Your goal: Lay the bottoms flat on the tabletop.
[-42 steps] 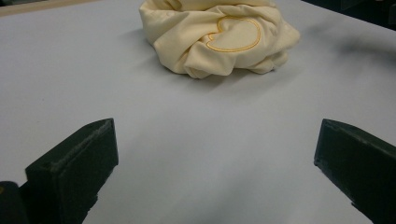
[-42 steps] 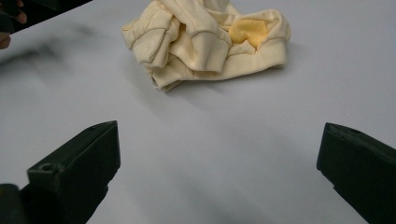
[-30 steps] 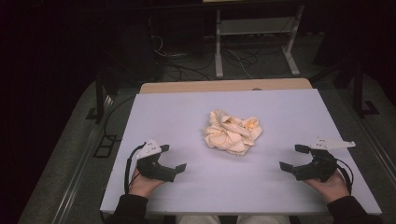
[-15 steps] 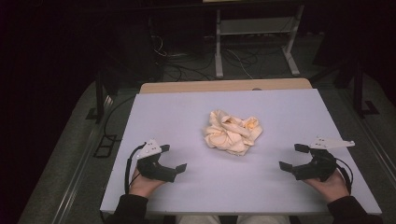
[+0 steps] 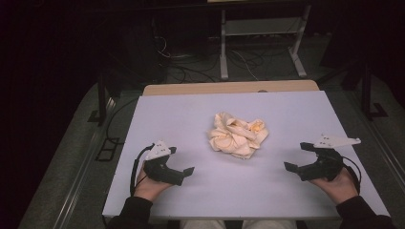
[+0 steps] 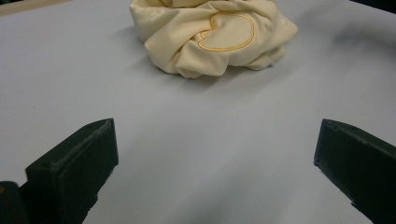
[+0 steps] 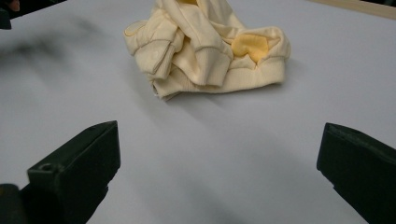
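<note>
At the centre of the frame, a crumpled pale-yellow cloth (image 5: 238, 135) is flanked by the left gripper (image 5: 180, 162) and right gripper (image 5: 297, 157), jaws spread.

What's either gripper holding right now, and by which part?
Nothing. The left gripper and right gripper are both open with bare table between their fingers, well short of the crumpled yellow cloth, which lies untouched mid-table.
</note>
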Motion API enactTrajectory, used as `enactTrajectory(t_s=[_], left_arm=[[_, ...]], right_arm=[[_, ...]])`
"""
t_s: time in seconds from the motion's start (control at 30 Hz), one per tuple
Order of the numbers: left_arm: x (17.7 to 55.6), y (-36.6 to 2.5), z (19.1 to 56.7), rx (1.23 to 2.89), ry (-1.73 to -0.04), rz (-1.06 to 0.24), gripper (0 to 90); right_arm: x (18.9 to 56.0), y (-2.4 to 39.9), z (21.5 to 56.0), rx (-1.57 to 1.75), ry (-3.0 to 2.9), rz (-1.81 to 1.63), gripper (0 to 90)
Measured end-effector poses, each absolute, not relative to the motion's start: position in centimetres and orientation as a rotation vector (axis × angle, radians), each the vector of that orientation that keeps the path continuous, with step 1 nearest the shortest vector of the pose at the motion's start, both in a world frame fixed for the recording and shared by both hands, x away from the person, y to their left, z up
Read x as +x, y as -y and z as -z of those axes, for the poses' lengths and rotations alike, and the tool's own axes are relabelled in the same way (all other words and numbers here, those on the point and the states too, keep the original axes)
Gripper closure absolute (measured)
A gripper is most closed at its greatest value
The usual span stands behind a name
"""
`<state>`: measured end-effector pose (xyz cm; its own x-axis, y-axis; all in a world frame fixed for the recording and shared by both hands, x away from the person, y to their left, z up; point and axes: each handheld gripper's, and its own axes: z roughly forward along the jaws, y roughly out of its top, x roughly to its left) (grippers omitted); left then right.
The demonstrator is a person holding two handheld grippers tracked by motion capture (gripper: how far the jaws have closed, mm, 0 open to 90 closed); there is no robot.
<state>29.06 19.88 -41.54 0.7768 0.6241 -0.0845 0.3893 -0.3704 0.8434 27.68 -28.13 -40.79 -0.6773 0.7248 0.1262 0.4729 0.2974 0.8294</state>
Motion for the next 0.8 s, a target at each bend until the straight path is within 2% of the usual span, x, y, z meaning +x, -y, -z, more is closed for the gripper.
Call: enactTrajectory(t_s=[0.33, 0.8], left_arm=[[30.3, -19.1, 40.6, 2.016, -0.753, -0.312, 0.0], [32.9, -18.3, 38.2, 2.026, -0.726, -0.352, 0.0]], right_arm=[[29.5, 26.7, 38.6, 1.012, -2.325, -1.289, 0.0], [32.3, 25.7, 37.6, 0.988, -2.363, -1.234, 0.0]])
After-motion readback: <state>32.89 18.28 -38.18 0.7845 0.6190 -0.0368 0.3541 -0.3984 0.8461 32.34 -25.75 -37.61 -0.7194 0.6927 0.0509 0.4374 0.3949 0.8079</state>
